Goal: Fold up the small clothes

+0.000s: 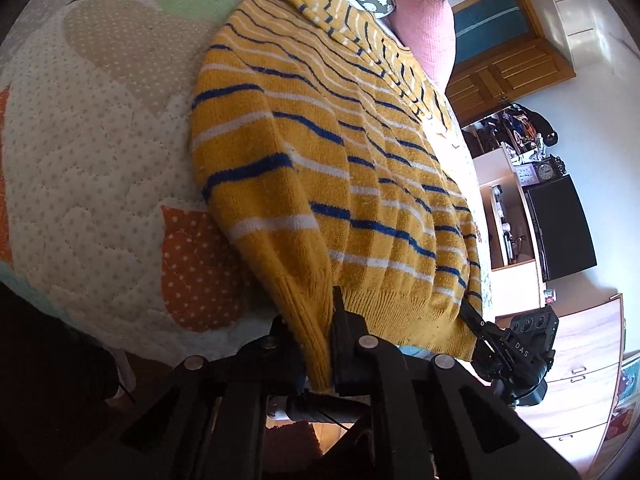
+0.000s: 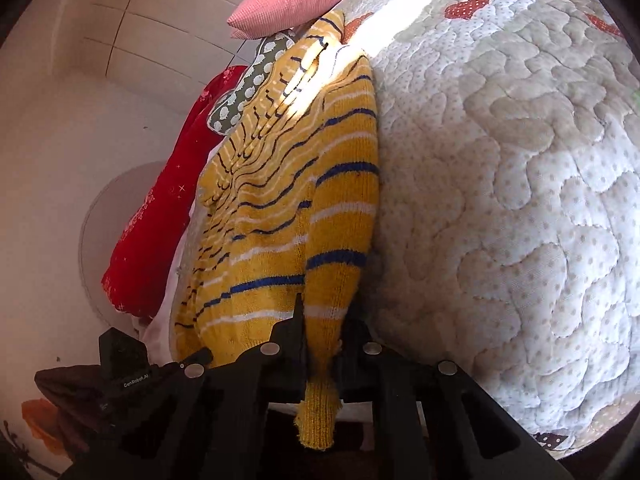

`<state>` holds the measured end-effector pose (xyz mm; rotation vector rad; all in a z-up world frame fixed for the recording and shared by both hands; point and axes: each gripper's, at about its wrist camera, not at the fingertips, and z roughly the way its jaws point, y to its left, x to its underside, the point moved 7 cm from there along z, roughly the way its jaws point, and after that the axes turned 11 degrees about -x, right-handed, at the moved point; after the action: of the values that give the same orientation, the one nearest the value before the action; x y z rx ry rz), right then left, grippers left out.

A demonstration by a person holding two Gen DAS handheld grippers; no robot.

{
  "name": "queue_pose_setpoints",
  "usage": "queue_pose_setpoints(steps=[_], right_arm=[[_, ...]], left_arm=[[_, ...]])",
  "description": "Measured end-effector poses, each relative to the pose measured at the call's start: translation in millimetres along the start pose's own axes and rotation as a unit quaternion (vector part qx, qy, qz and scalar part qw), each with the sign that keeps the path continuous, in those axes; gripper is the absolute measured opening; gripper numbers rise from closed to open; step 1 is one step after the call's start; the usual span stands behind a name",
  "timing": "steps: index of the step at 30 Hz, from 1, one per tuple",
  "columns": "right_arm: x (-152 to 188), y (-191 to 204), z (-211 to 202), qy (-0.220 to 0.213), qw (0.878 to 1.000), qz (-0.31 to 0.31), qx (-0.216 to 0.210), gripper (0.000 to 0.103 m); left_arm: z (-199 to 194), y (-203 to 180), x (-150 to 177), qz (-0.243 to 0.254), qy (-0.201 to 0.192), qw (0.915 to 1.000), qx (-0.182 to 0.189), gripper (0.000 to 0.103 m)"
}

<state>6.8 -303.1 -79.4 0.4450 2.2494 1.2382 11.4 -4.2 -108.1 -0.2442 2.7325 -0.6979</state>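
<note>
Mustard-yellow knit with blue and white stripes, the sweater (image 1: 320,152) lies spread over my quilted bedspread (image 1: 100,168), filling the middle of the left wrist frame. My left gripper (image 1: 330,340) at bottom centre is pinching a ribbed sleeve cuff. In the right wrist view, my right gripper (image 2: 324,344) at bottom centre is clamped on the other cuff (image 2: 318,408), which hangs below its fingers. A pink pillow (image 2: 296,0) sits at top.
</note>
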Motion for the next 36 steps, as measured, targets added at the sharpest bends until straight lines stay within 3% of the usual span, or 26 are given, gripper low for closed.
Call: queue_pose_setpoints(steps=[7,13,19,22,25,26,28,29,30,32,36], right_arm=[[5,12,-11,0.009,1.0,-0.005,-0.022,0.008],[17,21,-23,0.019,0.999,-0.014,-0.03,0.007],[38,26,-41,0.031,0.999,-0.023,-0.033,0.005],[49,25,-50,0.03,0.999,-0.029,-0.02,0.005],[52,22,-54,0.029,0.999,-0.04,-0.005,0.008],[52,22,-55,0.028,0.999,-0.045,0.003,0.008],[51,20,-55,0.027,0.998,-0.05,0.018,0.009],[50,20,-54,0.028,0.998,-0.05,0.022,0.013],[48,18,-52,0.026,0.998,-0.049,0.028,0.016],[43,14,-49,0.019,0.998,-0.047,0.04,0.029],[32,12,-43,0.01,0.997,-0.049,0.055,0.035]], left_arm=[[-42,-8,5,0.027,-0.05,0.9982,-0.021,0.008],[-64,1,14,0.022,-0.062,0.9978,-0.015,0.007],[-82,16,30,0.019,-0.072,0.9971,-0.016,0.0],[-90,19,37,0.026,-0.083,0.9961,-0.017,0.0],[-96,22,35,0.036,-0.099,0.9937,-0.04,0.001],[-96,23,33,0.039,-0.101,0.9929,-0.05,0.003],[-91,27,26,0.04,-0.098,0.9922,-0.066,0.021],[-87,29,22,0.038,-0.098,0.9918,-0.073,0.042],[-83,31,17,0.034,-0.099,0.9911,-0.081,0.052],[-71,34,7,0.037,-0.097,0.9902,-0.093,0.052],[-38,34,-8,0.04,-0.065,0.9936,-0.083,0.053]])
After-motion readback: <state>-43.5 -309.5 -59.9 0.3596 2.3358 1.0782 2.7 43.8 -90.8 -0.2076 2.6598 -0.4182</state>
